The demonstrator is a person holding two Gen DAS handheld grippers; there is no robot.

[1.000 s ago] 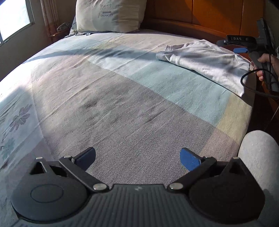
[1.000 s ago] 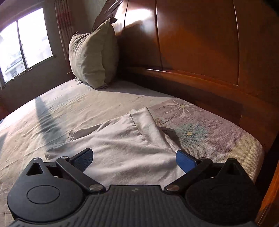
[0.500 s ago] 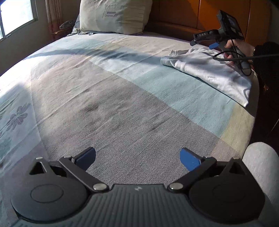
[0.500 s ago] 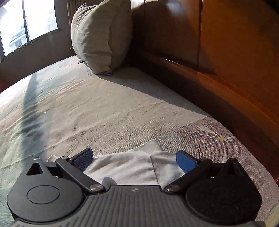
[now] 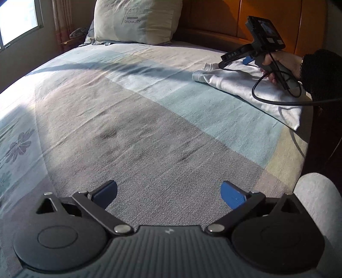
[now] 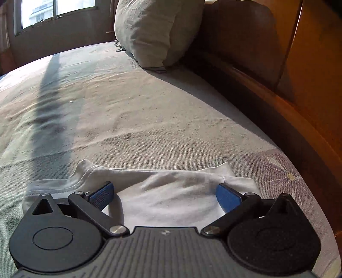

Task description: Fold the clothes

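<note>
A white garment (image 5: 245, 85) lies partly folded near the bed's right edge, close to the headboard. In the right wrist view its collar end (image 6: 171, 192) lies just under and ahead of my right gripper (image 6: 164, 192), which is open and low over the cloth, with nothing between its blue pads. From the left wrist view the right gripper (image 5: 237, 62) shows with a hand (image 5: 280, 64) on its handle, over the garment's far end. My left gripper (image 5: 168, 192) is open above bare bedsheet, well short of the garment.
A cream pillow (image 5: 136, 21) leans on the wooden headboard (image 6: 277, 74) at the far end. A window (image 6: 57, 10) sits at the left. A black cable (image 5: 277, 102) trails over the garment. A grey rounded shape (image 5: 320, 203) is at lower right, by the bed edge.
The right gripper moved forward along the garment toward the pillow and dropped low over its collar end. The left gripper stayed nearly still and open.
</note>
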